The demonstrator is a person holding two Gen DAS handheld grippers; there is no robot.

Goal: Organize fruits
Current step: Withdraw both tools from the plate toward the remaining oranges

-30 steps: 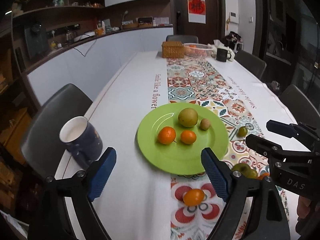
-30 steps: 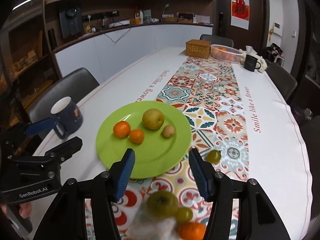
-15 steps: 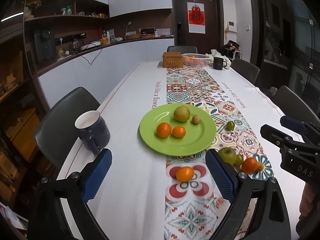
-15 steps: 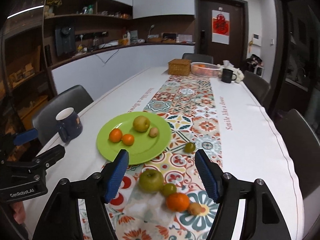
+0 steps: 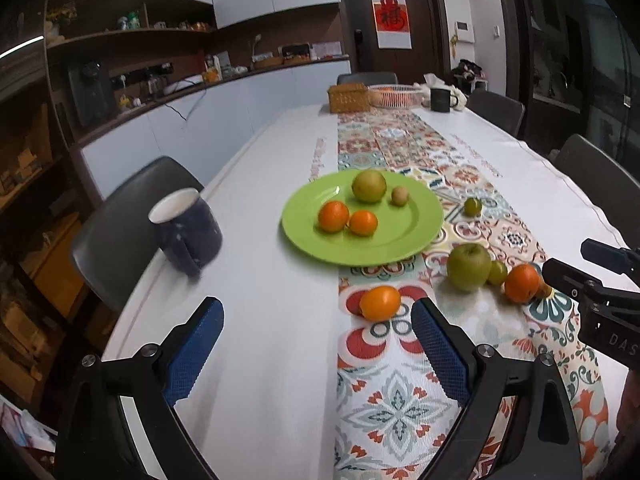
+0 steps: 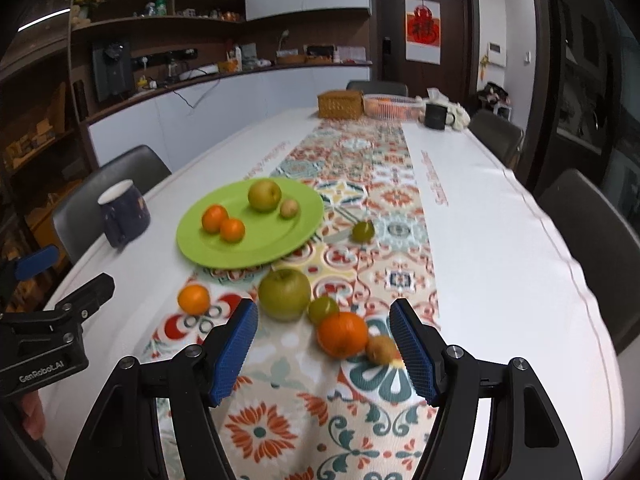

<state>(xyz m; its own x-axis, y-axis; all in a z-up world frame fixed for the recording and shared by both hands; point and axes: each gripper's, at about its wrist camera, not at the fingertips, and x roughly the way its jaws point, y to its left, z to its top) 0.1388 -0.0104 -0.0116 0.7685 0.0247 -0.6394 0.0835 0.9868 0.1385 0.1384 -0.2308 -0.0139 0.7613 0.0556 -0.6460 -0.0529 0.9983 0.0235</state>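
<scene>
Green plate holds four fruits (table set).

Both grippers share one build. The left gripper has black angular arms, each tipped with a blue pad of diamond-knurled texture, and round silver screw heads at the arm joints. The right gripper looks the same. Seen side-on at 9 o'clock in the right wrist view, the left gripper's black body carries white "GenRobot.AI" lettering; the right one's body reads "DAS" at 3 o'clock in the left wrist view
</scene>
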